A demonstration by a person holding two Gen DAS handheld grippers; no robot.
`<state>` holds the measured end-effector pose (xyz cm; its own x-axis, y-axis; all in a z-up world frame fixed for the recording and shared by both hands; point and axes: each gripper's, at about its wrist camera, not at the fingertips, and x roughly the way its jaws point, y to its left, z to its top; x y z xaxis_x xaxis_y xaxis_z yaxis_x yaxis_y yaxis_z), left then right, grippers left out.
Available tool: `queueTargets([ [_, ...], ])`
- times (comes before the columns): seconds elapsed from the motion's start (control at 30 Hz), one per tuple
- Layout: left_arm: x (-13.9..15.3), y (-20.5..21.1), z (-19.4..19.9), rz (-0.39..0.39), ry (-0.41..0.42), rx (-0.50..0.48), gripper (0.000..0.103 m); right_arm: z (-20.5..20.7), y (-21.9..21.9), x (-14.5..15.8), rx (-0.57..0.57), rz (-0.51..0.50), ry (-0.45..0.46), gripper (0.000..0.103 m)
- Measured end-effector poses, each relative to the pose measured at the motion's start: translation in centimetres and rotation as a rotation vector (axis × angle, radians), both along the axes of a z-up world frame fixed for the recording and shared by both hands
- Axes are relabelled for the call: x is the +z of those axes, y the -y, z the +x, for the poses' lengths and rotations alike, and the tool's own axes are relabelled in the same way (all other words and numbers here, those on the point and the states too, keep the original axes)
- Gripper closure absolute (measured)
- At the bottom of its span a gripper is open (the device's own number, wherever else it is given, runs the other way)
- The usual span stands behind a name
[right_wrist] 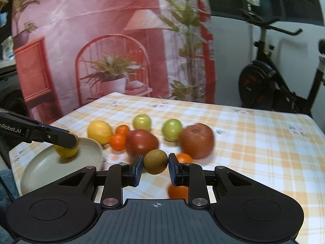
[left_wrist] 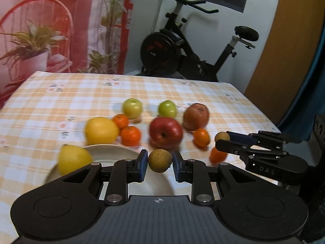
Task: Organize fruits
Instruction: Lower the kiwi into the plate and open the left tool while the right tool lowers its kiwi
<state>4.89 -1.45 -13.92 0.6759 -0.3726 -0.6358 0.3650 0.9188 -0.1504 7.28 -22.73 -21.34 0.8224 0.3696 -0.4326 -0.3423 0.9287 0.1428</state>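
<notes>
Brown fruit (left_wrist: 159,160) clamped between left gripper (left_wrist: 159,163) fingers, above plate (left_wrist: 113,152) rim. Second brown fruit (right_wrist: 155,161) clamped between right gripper (right_wrist: 155,167) fingers, off the counter (right_wrist: 254,142). Ahead of the fingers: apples, oranges, lemon (left_wrist: 101,130) loose on counter. Left of left fingers: second lemon (left_wrist: 74,159) on plate.

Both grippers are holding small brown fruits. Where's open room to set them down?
The plate is bare except for one lemon. Cloth beyond the green apples and right of the far red apple is free. The middle is crowded.
</notes>
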Motion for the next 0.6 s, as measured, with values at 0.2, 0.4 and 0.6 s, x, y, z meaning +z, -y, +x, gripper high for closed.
queueTargets([
  [0.2,0.1,-3.6,-0.9,-0.005,0.017,0.081,0.075,1.2,-3.6,1.0,0.079,-0.036,-0.012,0.078],
  [0.4,-0.4,-6.7,-0.4,-0.009,0.004,0.175,0.075,3.2,-8.5,1.9,0.185,-0.109,-0.022,0.078],
  [0.6,-1.4,-8.2,0.1,0.005,-0.005,0.229,0.075,5.0,-13.3,1.4,0.274,-0.191,-0.045,0.078],
])
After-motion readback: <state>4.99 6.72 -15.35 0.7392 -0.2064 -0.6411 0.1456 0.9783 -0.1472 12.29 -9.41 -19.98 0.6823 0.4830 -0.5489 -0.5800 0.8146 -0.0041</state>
